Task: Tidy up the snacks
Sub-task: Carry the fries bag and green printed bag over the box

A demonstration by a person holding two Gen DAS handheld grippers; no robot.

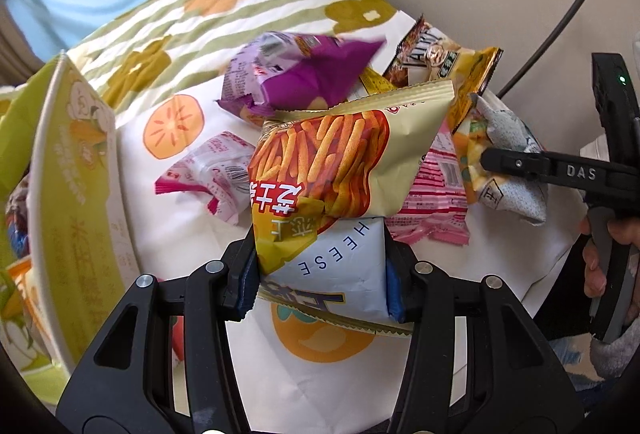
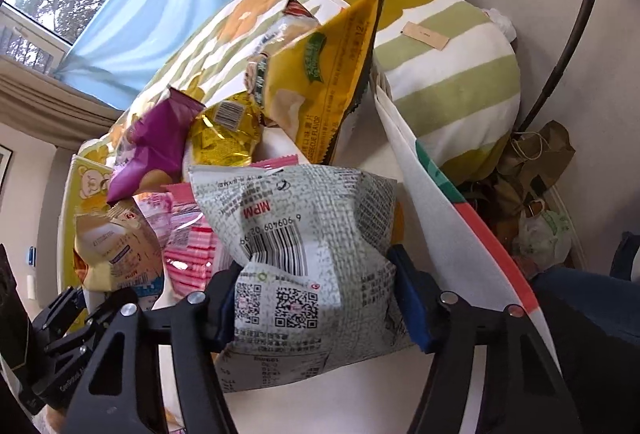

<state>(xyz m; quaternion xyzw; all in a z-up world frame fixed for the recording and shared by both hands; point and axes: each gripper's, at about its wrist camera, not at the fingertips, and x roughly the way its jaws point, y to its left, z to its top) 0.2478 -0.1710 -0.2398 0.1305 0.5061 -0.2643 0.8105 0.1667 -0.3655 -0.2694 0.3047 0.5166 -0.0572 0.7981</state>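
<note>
We count eight snack packets [image 1: 320,158] on the cloth, one yellow-green box [image 1: 72,170] at left, and two pillows [image 1: 224,6].

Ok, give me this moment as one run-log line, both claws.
left claw: shut on fries-and-cheese bag | right claw: shut on grey printed bag | other snack packs loose on cloth | box at left

Fries packet [image 1: 324,170] lifted, grey packet [image 2: 308,258] pinched

Both wrist views look steeply down, close over one shared snack pile [image 1: 360,138].
</note>
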